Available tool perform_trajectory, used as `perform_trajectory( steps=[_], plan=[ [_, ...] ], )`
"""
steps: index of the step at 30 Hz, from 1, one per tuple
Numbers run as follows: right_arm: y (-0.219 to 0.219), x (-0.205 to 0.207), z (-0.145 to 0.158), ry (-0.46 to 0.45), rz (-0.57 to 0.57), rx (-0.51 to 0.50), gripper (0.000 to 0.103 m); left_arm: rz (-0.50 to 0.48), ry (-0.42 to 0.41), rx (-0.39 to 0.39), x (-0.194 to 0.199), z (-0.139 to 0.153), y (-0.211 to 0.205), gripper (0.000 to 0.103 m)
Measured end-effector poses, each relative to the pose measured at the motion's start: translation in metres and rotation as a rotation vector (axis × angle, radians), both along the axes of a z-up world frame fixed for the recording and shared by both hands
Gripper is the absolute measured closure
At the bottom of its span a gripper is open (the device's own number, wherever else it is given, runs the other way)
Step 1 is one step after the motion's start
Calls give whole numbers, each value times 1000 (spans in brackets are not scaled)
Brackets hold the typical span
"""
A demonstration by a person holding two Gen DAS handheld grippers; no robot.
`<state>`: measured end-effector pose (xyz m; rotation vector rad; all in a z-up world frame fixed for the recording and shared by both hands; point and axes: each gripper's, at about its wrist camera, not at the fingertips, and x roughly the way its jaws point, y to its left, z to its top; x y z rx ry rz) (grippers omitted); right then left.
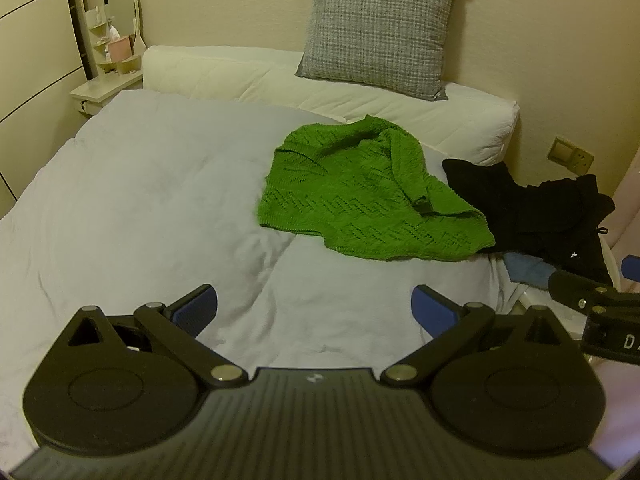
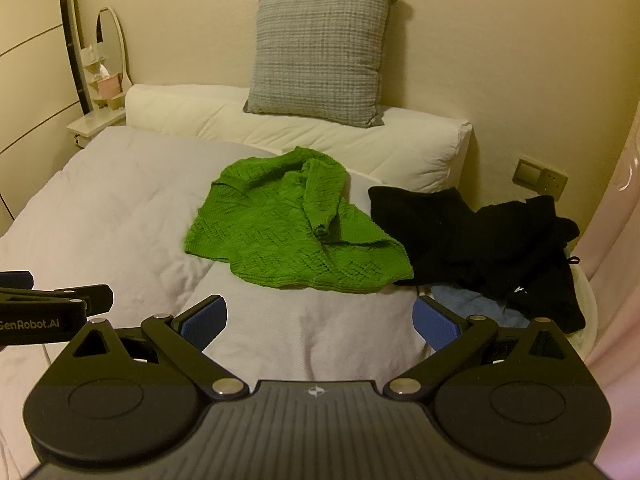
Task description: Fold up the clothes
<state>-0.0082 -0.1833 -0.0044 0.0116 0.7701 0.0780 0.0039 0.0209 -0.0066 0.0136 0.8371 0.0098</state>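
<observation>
Two tools, left tool [image 1: 314, 312] and right tool [image 2: 320, 320], hovered wide apart above the bed [image 1: 140, 200]. One green sweater [image 2: 288, 232] lay crumpled mid-bed, touching one black garment [image 2: 480, 240]; one grey cushion [image 2: 320, 56] stood behind.

- Bed [image 2: 120, 216] spread with a pale, lightly creased duvet, dipping along a soft fold near the middle.
- Long white pillow [image 2: 400, 148] across the head end, against the wall.
- Grey checked cushion [image 2: 320, 56] propped upright on that pillow, leaning on the wall.
- Green openwork knitted sweater [image 2: 288, 236] lying crumpled on the duvet, one sleeve folded over its front.
- Black garment [image 2: 480, 240] heaped just beside the sweater at the bed's right edge, touching its hem and draping over a white basket [image 2: 590, 320].
</observation>
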Motion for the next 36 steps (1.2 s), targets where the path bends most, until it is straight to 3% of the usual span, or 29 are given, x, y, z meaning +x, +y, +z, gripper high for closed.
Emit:
perform_trajectory(
  steps=[14, 19, 31, 36],
  plan=[
    [-5, 14, -18, 51, -13, -11, 1, -24, 123, -36, 17, -30, -1, 1],
    [-5, 31, -28, 79, 3, -15, 1, -13, 133, 0, 29, -40, -6, 1],
    [-4, 112, -59, 158, 107, -25, 1, 110, 191, -20, 93, -70, -2, 1],
    [-12, 163, -78, 205, 157, -33, 1, 180, 286, -75, 132, -96, 0, 1]
  ],
)
